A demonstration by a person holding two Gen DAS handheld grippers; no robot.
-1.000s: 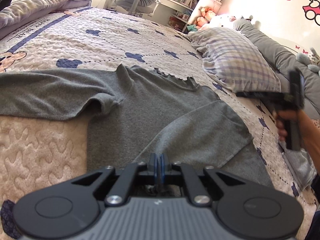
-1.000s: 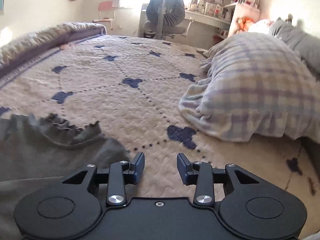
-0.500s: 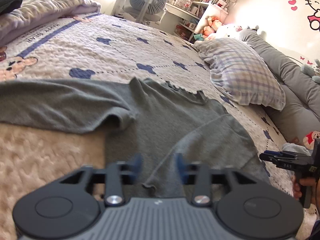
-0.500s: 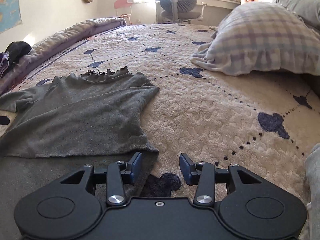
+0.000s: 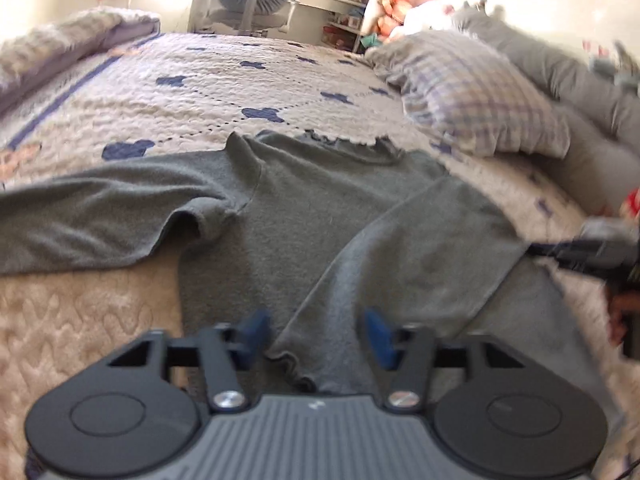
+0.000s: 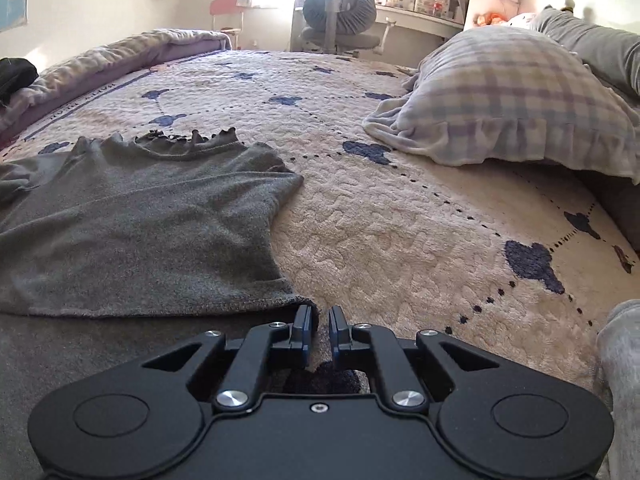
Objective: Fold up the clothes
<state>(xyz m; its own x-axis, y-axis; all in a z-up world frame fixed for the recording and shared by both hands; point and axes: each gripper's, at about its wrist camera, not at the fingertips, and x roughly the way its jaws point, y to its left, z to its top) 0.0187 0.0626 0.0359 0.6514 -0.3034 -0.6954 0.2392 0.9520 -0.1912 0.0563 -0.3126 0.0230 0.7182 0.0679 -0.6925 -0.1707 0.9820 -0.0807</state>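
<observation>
A grey long-sleeved top (image 5: 304, 216) lies flat on the quilted bed, ruffled neck away from me. Its right sleeve (image 5: 404, 264) is folded in across the body, cuff near my left gripper (image 5: 316, 334), which is open with the cuff lying between its jaws. The left sleeve (image 5: 100, 216) stretches out to the left. In the right wrist view the top (image 6: 140, 232) fills the left side. My right gripper (image 6: 319, 328) is nearly shut at the folded edge's right corner; whether cloth is pinched is unclear. It also shows in the left wrist view (image 5: 576, 252), blurred.
A plaid pillow (image 6: 512, 100) and a long grey cushion (image 5: 580, 80) lie along the right side of the bed. A rolled blanket (image 6: 100, 60) lines the left edge. A desk chair (image 6: 340, 12) and shelves stand beyond the bed.
My left gripper opened and let go of the sleeve cuff. My right gripper swung down to the top's right edge and closed from open to nearly shut.
</observation>
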